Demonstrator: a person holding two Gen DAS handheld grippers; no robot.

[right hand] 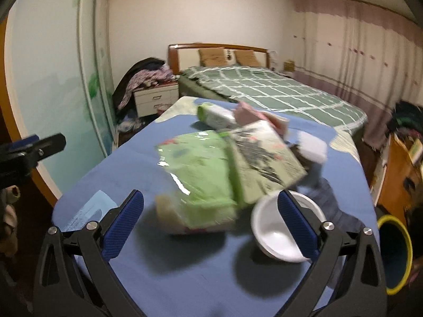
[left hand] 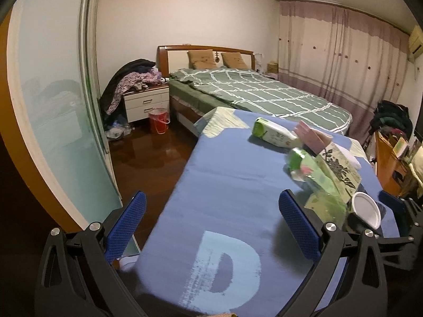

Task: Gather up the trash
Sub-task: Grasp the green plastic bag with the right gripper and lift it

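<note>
The trash sits in a bunch on a blue cloth [right hand: 185,277] that covers a table. The biggest piece is a shiny green plastic bag [right hand: 195,177], a bit blurry. It lies in the middle of the cloth, right in front of the right gripper [right hand: 210,219]. A flat paper box with black drawings [right hand: 267,155] leans against the bag's right side. A white plastic bowl [right hand: 272,235] is tipped on its side near the bag, and the right gripper's right finger [right hand: 296,224] is in front of it. Farther back lies a green and white carton [right hand: 215,115] on its side, with something pink [right hand: 248,113] next to it.

The right gripper is spread wide and holds nothing. The left gripper [left hand: 211,227] is also spread wide and holds nothing. It hangs over the near left part of the cloth, where a big pale letter [left hand: 224,266] is printed.

A yellow-rimmed bin [right hand: 396,251] stands just off the table's right edge. Behind the table is a bed with a green checked cover [left hand: 264,92], and a red bucket [left hand: 158,120] stands on the dark floor.
</note>
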